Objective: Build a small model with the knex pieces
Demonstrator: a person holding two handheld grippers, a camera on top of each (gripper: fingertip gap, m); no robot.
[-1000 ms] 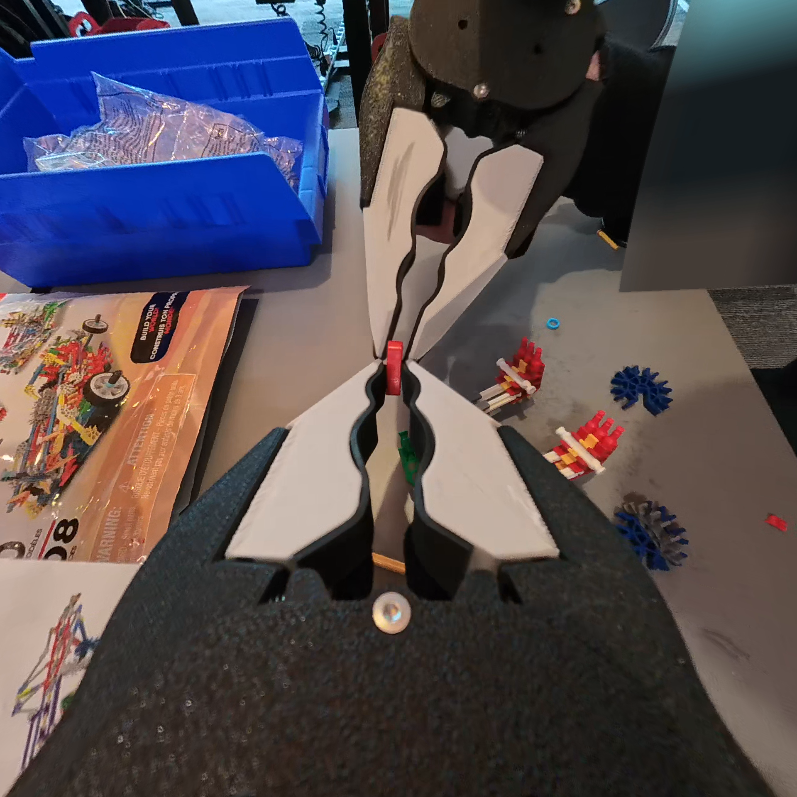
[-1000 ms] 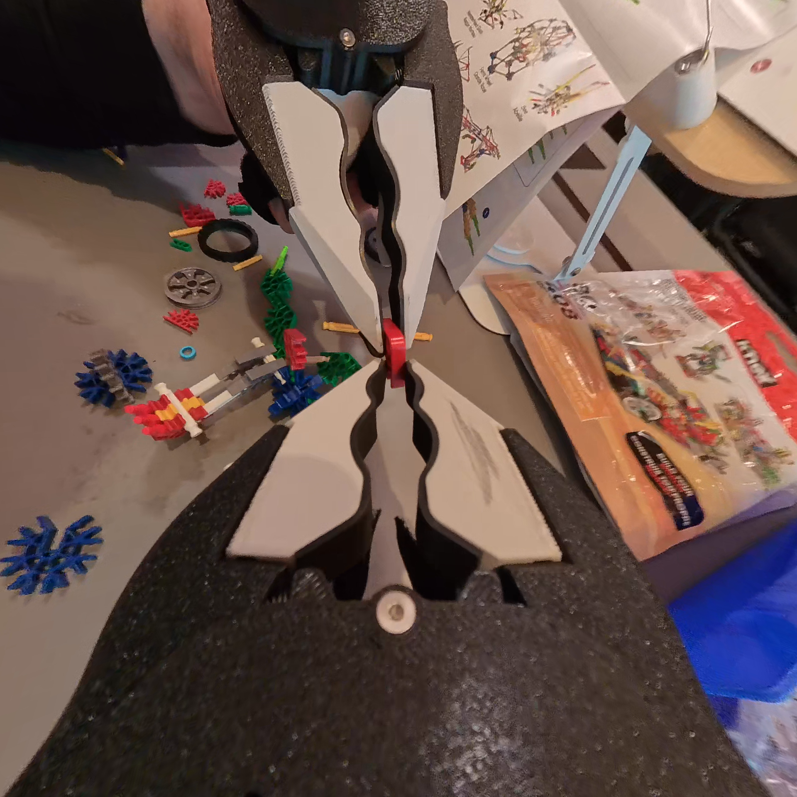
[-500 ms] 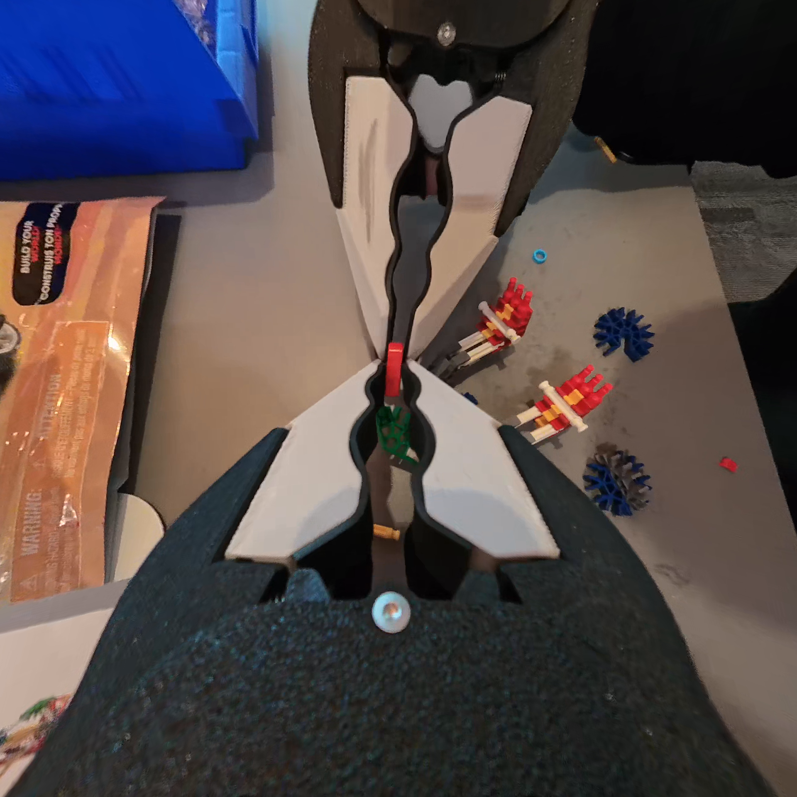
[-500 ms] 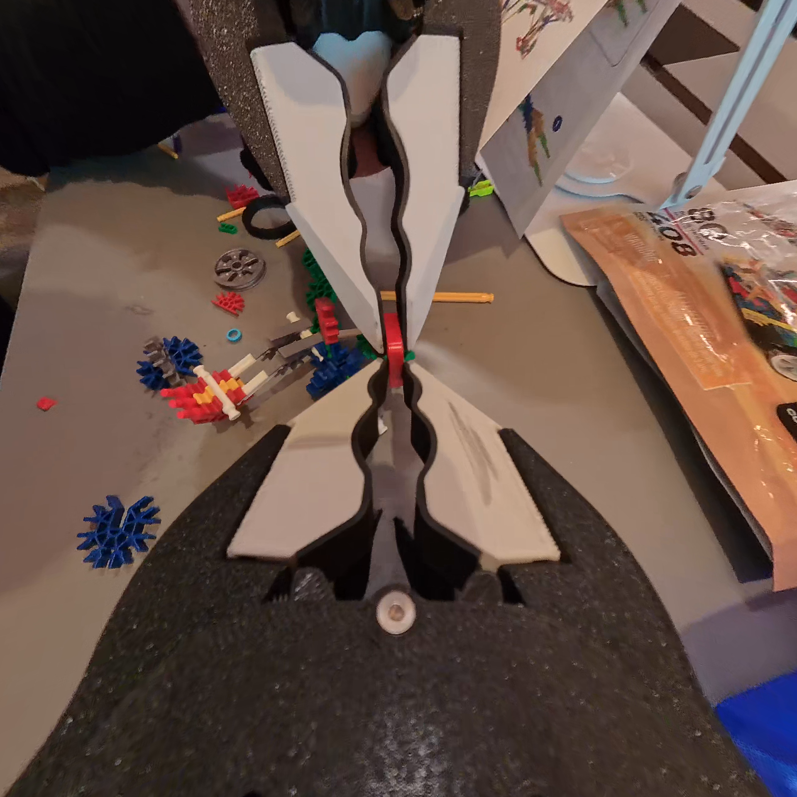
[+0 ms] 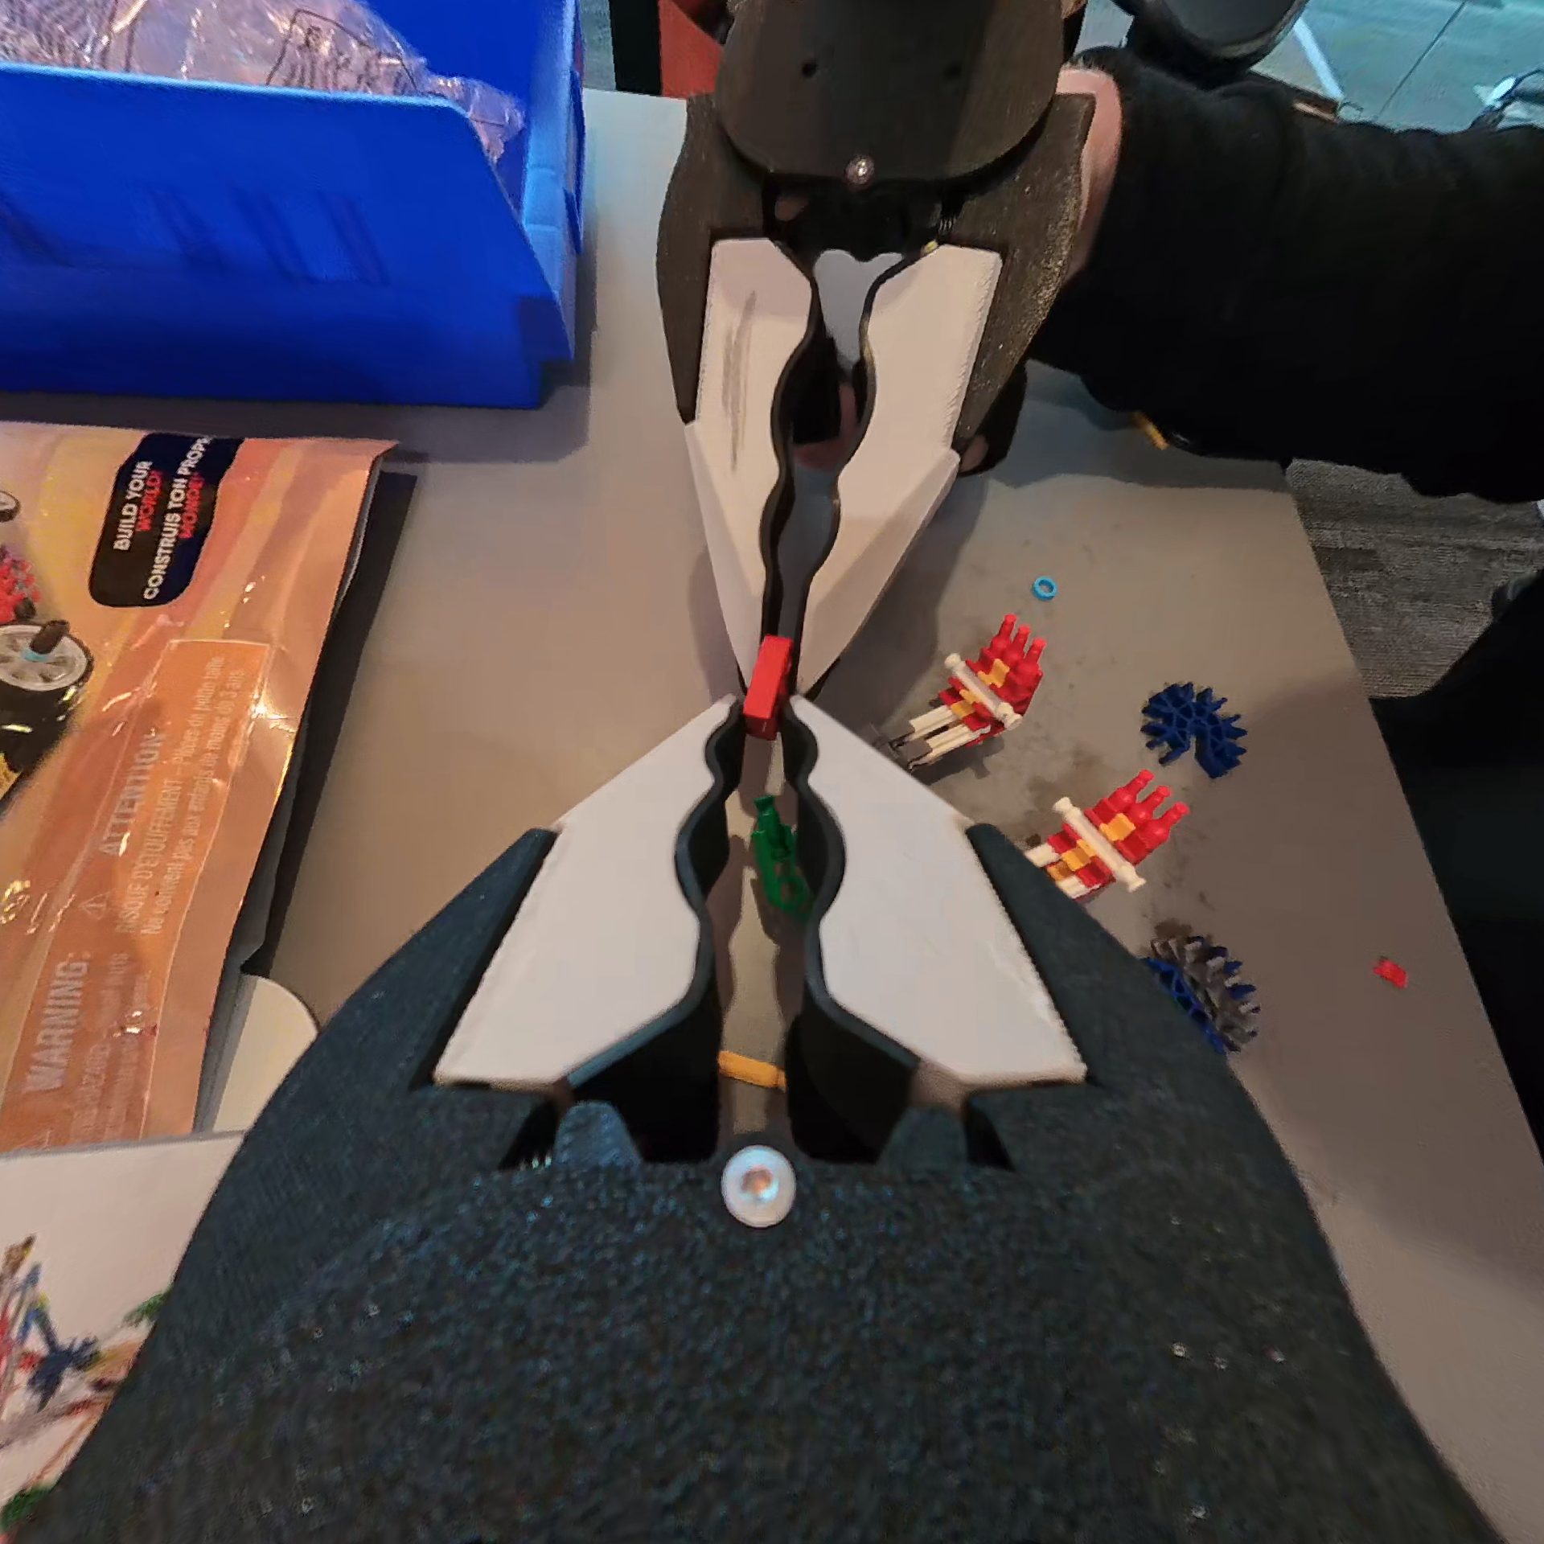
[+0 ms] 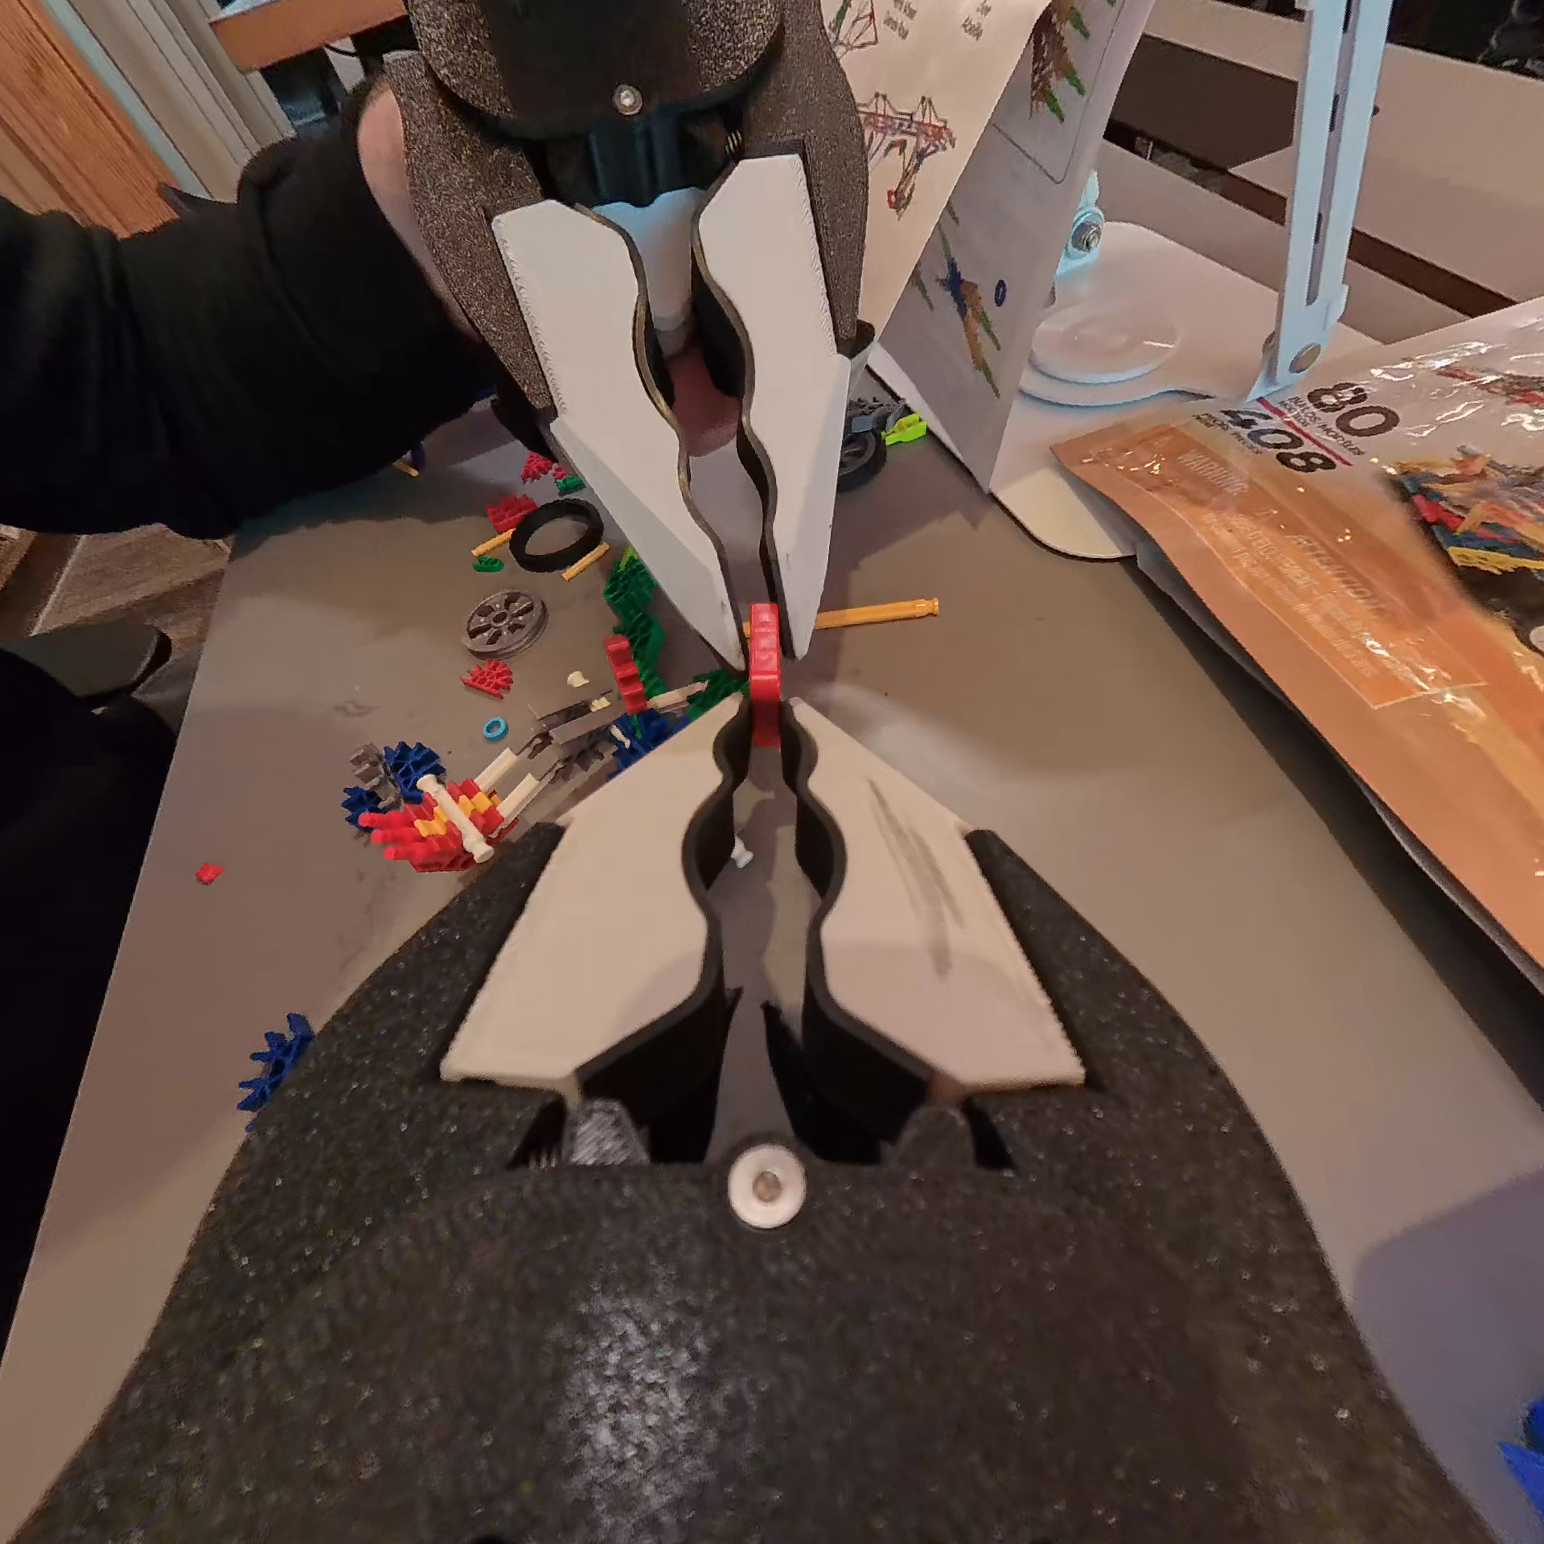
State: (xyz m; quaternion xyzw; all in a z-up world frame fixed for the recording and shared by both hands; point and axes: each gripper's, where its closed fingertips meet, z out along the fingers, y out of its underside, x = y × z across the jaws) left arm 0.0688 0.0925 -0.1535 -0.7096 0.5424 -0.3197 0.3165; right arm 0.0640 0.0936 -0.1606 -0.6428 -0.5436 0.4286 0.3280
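A small red plastic piece (image 5: pixel 767 687) is pinched from both ends, above a grey table (image 5: pixel 518 601). My left gripper (image 5: pixel 764 725) is shut on its near end in the left wrist view. My right gripper (image 5: pixel 777 656) comes from the far side, tip to tip, and is shut on the other end. In the right wrist view the red piece (image 6: pixel 763 668) sits between my right gripper (image 6: pixel 764 720) and the left gripper (image 6: pixel 769 650). A green piece (image 5: pixel 777 852) and a yellow rod (image 5: pixel 750 1069) lie on the table below, seen through the jaws.
A blue bin (image 5: pixel 276 226) with a clear bag stands at the back left, an orange toy bag (image 5: pixel 167 752) beside it. Red-white-yellow assemblies (image 5: pixel 1103 835) and blue connectors (image 5: pixel 1195 727) lie to the right. Green pieces (image 6: pixel 635 601), a black tyre (image 6: pixel 556 543), a grey wheel (image 6: pixel 504 622) and a lamp base (image 6: pixel 1103 342) are nearby. The tips of both grippers are at nearly the same place. The yellow rod (image 5: pixel 750 1069) is about 11 cm from both grippers' fingertips.
Both grippers have stayed shut tip to tip on the red piece. The pair has shifted and tilted over the table, and the red piece now sits slightly slanted in the left wrist view.
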